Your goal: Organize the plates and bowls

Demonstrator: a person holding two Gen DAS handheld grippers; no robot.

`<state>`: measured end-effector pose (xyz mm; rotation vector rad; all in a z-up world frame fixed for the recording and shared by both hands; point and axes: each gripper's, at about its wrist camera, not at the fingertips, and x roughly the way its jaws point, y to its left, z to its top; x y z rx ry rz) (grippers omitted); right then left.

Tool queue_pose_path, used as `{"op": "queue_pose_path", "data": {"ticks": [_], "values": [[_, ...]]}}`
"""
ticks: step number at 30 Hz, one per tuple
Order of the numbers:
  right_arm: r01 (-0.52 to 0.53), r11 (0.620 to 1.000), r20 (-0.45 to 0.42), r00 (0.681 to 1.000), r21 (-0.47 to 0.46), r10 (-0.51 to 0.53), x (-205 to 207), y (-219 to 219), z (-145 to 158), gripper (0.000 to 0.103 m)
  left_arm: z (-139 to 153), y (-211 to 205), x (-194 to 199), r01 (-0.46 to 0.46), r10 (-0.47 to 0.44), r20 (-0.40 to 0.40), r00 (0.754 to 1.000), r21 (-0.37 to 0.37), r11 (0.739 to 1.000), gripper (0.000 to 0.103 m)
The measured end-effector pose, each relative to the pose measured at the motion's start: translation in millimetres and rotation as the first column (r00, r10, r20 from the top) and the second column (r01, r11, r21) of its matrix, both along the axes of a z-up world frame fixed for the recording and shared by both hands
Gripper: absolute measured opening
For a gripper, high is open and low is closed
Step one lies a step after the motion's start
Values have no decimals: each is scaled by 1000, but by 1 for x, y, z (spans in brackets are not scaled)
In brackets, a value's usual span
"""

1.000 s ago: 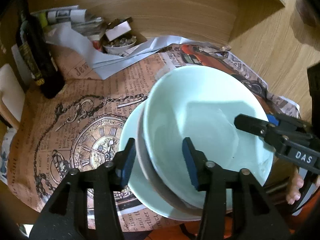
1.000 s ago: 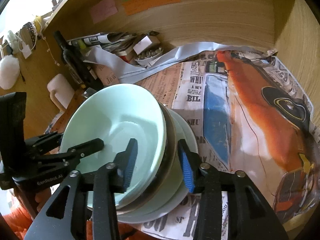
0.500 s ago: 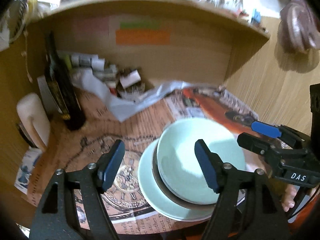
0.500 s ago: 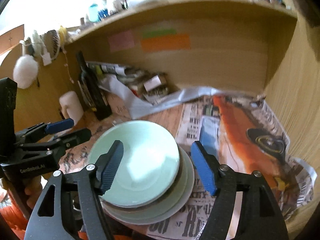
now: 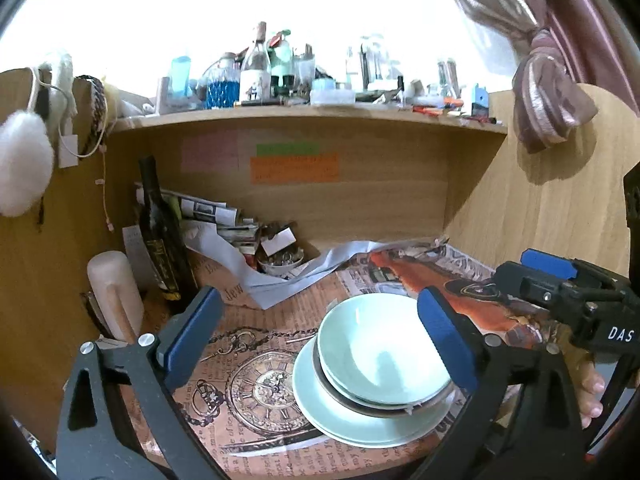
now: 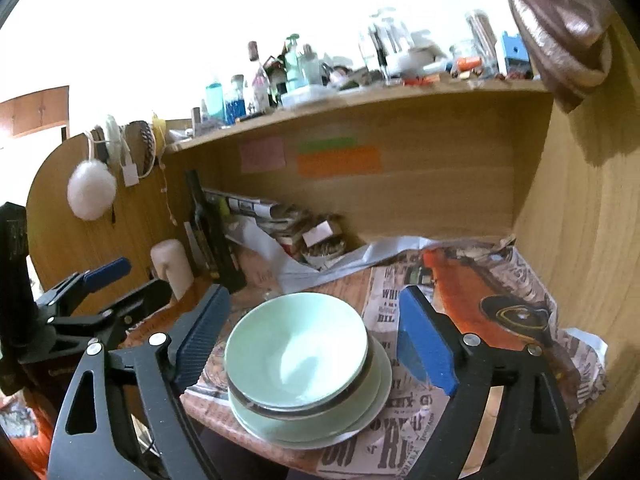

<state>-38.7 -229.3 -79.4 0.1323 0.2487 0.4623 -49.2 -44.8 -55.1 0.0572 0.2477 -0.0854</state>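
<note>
Hanging wide apart above the near edge of the desk, the left gripper (image 5: pixel 320 334) has its blue-padded fingers spread and grips nothing. The right gripper (image 6: pixel 314 334) is released the same way, its jaws standing far apart and empty, raised above the stack.

Below and between them sits the stack of dishes. A pale green bowl (image 5: pixel 384 354) is on top, nested in a second bowl with a dark rim (image 5: pixel 340 394), and both rest on a pale green plate (image 5: pixel 320 416) near the front edge of the desk. From the right wrist view the same green bowl (image 6: pixel 296 346) sits upright, with the plate (image 6: pixel 378 390) showing beneath it.

Printed newspaper (image 5: pixel 248 384) covers the desk under the stack, with a clock drawing to the left and an orange car picture (image 6: pixel 480 300) to the right.

Farther back stand a dark bottle (image 5: pixel 160 236), a white container (image 5: pixel 114 292) and a heap of rolled papers (image 5: pixel 216 216). Coloured notes (image 5: pixel 294 168) are stuck on the back panel. A shelf (image 5: pixel 304 114) above carries many bottles and jars.
</note>
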Motion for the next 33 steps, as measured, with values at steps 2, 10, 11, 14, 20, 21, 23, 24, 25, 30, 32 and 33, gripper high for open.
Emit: {"op": "queue_pose_path", "data": {"ticks": [2,10,11,14,20,21,23,24,25,30,32,33], "values": [[9,1000,24,1000,9,-9,-7,-2,0,97,0,-2,-8,4,-3,23,1000,-5,1000,101],[24,1000,94,995,14,-25,-28,-4,4,103,1,-8,-26,12,-11,69,998,-17,1000,103],[23,1000,99,995,15,-24,-29,-4,4,103,2,-9,-27,12,-11,73,997,-18,1000,103],[18,1000,108,994,11,-20,-31,-4,5,103,2,-11,-28,12,-12,75,997,-7,1000,103],[22,1000,108,994,1,-22,-32,0,4,103,2,-12,-28,13,-12,78,997,-9,1000,103],[23,1000,109,994,-1,-23,-32,0,4,103,3,-11,-28,14,-13,78,997,-8,1000,103],[22,1000,109,994,0,-21,-32,-1,4,103,2,-11,-27,14,-13,75,997,-10,1000,103],[21,1000,110,994,1,-21,-32,-1,4,103,2,-11,-27,13,-12,74,997,-13,1000,103],[21,1000,110,994,1,-21,-32,-1,4,103,2,-10,-27,13,-12,73,997,-16,1000,103],[22,1000,109,994,1,-22,-32,0,4,103,1,-10,-25,13,-12,66,998,-23,1000,103],[21,1000,109,994,1,-21,-32,0,4,103,1,-10,-24,11,-10,64,998,-22,1000,103],[20,1000,110,994,0,-20,-32,0,4,103,1,-10,-24,9,-8,64,998,-22,1000,103]]}}
